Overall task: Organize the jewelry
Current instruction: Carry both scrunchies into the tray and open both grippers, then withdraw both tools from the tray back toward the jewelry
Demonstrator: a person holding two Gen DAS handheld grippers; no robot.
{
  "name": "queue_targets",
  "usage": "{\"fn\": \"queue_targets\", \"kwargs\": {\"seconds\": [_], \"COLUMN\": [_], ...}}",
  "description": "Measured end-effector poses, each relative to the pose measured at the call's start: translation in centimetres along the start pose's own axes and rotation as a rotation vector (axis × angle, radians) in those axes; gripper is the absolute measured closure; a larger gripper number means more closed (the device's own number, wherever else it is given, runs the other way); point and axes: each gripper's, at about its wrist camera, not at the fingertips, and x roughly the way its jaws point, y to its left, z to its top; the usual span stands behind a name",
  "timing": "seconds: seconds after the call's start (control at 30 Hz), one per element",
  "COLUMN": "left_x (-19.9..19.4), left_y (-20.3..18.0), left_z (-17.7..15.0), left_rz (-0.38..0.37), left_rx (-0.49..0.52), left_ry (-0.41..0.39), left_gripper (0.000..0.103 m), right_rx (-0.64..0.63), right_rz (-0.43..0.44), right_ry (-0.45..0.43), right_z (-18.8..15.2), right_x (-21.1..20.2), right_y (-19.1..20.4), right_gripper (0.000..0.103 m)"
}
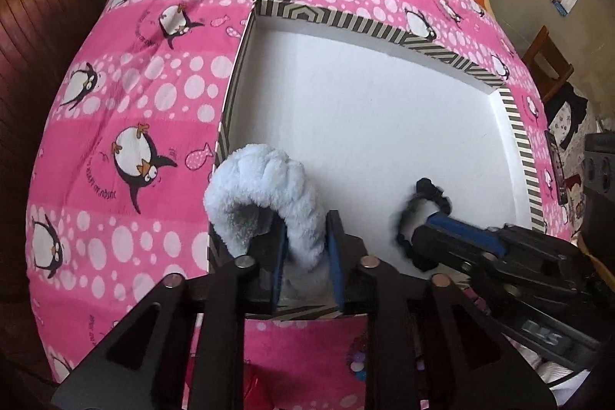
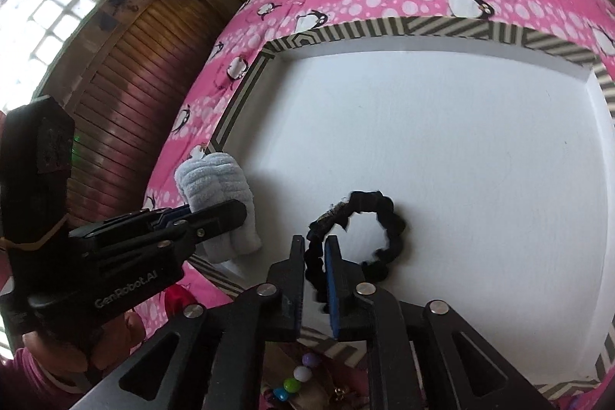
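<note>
- The left gripper (image 1: 305, 248) points steeply down into the near left corner of a shallow white tray (image 1: 384, 125) with a grey-and-white striped rim.
- A fluffy pale-blue scrunchie (image 1: 265, 195) stands arched between its blue-padded fingers (image 1: 335, 256); the jaws are a little apart, and I cannot tell whether the pads still press on the fabric.
- That scrunchie leans against the tray's left wall, its far end just ahead of the fingertips, its near end down between the pads.
- The right gripper (image 2: 316, 256) reaches into the same tray near its front edge, to the right of the left one.
- A black ruffled scrunchie (image 2: 369, 229) lies on the tray floor, its loop spread out ahead and to the right of the fingertips, with its near part passing between the slightly parted jaws; whether it is pinched I cannot tell.
- The tray sits on a pink penguin-print bedspread (image 1: 127, 110).
- Below the right gripper, outside the tray's front rim, a few coloured beads (image 2: 298, 377) show.
</note>
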Motion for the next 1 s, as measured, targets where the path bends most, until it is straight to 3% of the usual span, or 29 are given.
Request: {"fn": "queue_targets", "kwargs": {"seconds": [0.03, 0.07, 0.27, 0.43, 0.6, 1.0], "left_x": [-0.1, -0.2, -1.8, -4.0, -6.0, -10.1], "left_y": [0.1, 0.1, -0.2, -1.2, -2.6, -6.0], "left_z": [0.0, -0.1, -1.0, -2.5, -4.2, -8.2], "left_rz": [-0.003, -0.006, -0.003, 0.035, 0.064, 0.104], "left_rx": [-0.003, -0.007, -0.019, -0.010, -0.005, 0.000], "left_ry": [0.002, 0.003, -0.021, -0.070, -0.109, -0.204], "left_gripper": [0.076, 0.074, 0.059, 0.039, 0.039, 0.039], "right_rx": [0.007, 0.015, 0.005, -0.029, -0.068, -0.090], "right_rz": [0.019, 0.037, 0.000, -0.077, -0.148, -0.218], "right_ry": [-0.009, -0.014, -0.063, -0.139, -0.198, -0.269], "right_z": [-0.1, -0.2, -1.4, -2.9, -4.7, -8.3], "right_x": [-0.4, -0.7, -3.5, -7.4, -10.7, -14.9], "right_y": [0.0, 0.0, 0.3, 0.4, 0.6, 0.3], "right_gripper": [0.070, 0.065, 0.064, 0.064, 0.064, 0.064]}}
